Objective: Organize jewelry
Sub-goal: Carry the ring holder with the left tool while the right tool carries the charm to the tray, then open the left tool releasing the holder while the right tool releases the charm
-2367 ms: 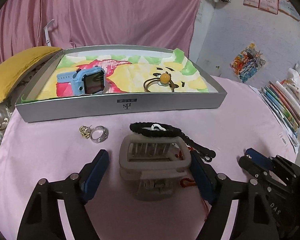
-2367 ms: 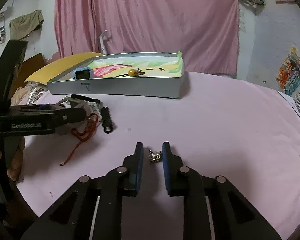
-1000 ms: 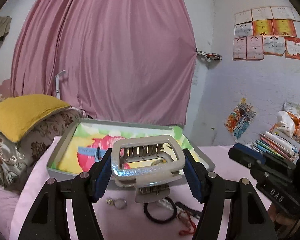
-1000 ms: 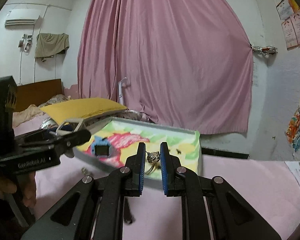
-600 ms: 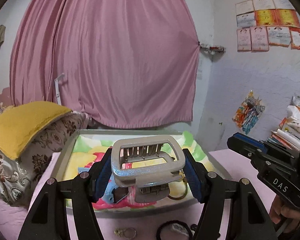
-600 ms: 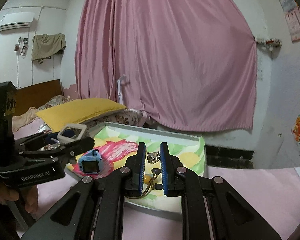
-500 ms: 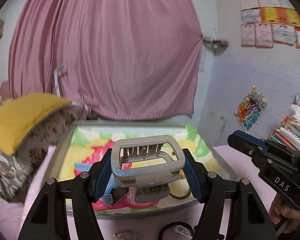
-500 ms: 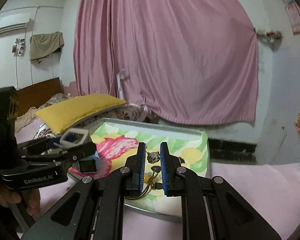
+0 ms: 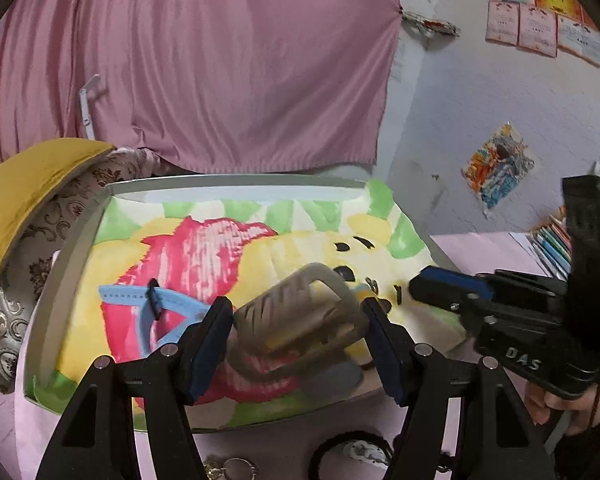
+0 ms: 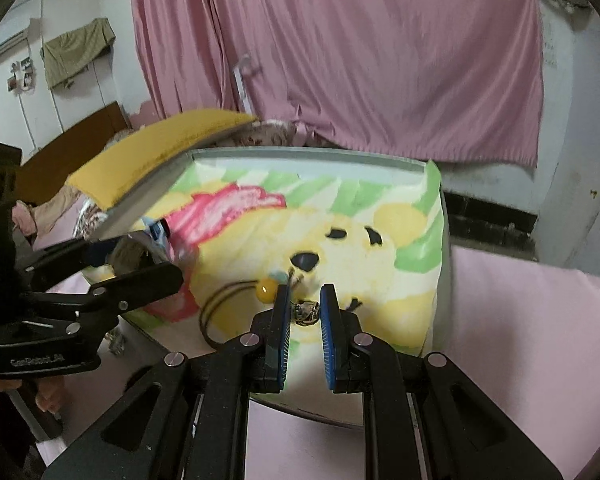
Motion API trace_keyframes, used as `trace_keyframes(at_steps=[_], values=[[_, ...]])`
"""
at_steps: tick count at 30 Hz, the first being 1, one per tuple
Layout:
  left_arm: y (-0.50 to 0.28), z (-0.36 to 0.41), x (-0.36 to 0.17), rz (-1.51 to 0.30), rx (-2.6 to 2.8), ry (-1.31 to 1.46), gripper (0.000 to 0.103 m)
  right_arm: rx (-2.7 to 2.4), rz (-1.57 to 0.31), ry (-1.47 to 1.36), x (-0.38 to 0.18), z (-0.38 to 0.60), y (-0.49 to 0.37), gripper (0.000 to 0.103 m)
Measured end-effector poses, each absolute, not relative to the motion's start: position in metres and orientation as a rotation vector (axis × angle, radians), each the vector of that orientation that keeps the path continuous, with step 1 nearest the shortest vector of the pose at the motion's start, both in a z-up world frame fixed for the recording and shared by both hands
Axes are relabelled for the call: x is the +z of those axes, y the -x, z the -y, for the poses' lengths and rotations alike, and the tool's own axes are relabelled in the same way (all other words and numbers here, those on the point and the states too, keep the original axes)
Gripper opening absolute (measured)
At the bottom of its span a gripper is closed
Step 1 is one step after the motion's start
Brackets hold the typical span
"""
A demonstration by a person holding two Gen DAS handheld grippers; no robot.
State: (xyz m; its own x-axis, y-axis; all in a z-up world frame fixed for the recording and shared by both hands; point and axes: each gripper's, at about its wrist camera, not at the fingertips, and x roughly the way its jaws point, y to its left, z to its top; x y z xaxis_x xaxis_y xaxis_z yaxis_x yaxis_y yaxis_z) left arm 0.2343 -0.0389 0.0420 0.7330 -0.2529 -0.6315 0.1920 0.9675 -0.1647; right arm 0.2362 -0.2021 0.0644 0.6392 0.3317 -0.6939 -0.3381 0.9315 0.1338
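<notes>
Pink table (image 9: 480,242): tray (image 9: 228,188) (watch (image 9: 156,310) inside).

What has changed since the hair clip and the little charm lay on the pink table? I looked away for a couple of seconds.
Both were lifted off the table. The left gripper now carries the grey hair clip over the tray; the right gripper, shut on the small charm, has come forward over the tray too. Unchanged: the blue watch and the amber bead cord lie in the tray.

Matt plastic hair claw (image 9: 300,316), glinting metal ring (image 10: 306,312), cloth-lined tray (image 9: 80,236).
</notes>
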Motion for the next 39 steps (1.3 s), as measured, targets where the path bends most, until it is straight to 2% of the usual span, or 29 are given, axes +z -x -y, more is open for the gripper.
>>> trace_keyframes(at_steps=[13, 15, 17, 22, 24, 26, 28, 30, 33, 39], values=[[-0.242, 0.046, 0.03, -0.798, -0.244, 0.045, 0.062, 0.375, -0.839, 0.019, 0.054, 0.198, -0.238, 0.015], [-0.241, 0.044, 0.029, -0.801, -0.245, 0.055, 0.062, 0.368, -0.824, 0.016, 0.055, 0.2, -0.236, 0.028], [-0.24, 0.042, 0.03, -0.8, -0.249, 0.069, 0.063, 0.354, -0.793, 0.008, 0.06, 0.203, -0.229, 0.036], [-0.226, 0.033, 0.041, -0.736, -0.244, 0.114, 0.075, 0.326, -0.681, -0.03, 0.08, 0.215, -0.207, 0.039], [-0.217, 0.028, 0.047, -0.694, -0.244, 0.139, 0.078, 0.313, -0.632, -0.038, 0.088, 0.22, -0.197, 0.051], [-0.208, 0.024, 0.053, -0.657, -0.238, 0.148, 0.081, 0.302, -0.585, -0.042, 0.096, 0.223, -0.186, 0.059], [-0.196, 0.02, 0.059, -0.612, -0.217, 0.152, 0.088, 0.301, -0.544, -0.043, 0.103, 0.225, -0.175, 0.067], [-0.184, 0.016, 0.064, -0.563, -0.2, 0.158, 0.098, 0.296, -0.503, -0.036, 0.11, 0.225, -0.162, 0.081], [-0.167, 0.011, 0.071, -0.492, -0.175, 0.157, 0.102, 0.304, -0.455, -0.024, 0.115, 0.223, -0.144, 0.093], [-0.136, 0.004, 0.074, -0.406, -0.149, 0.131, 0.102, 0.324, -0.373, 0.007, 0.121, 0.214, -0.113, 0.097]])
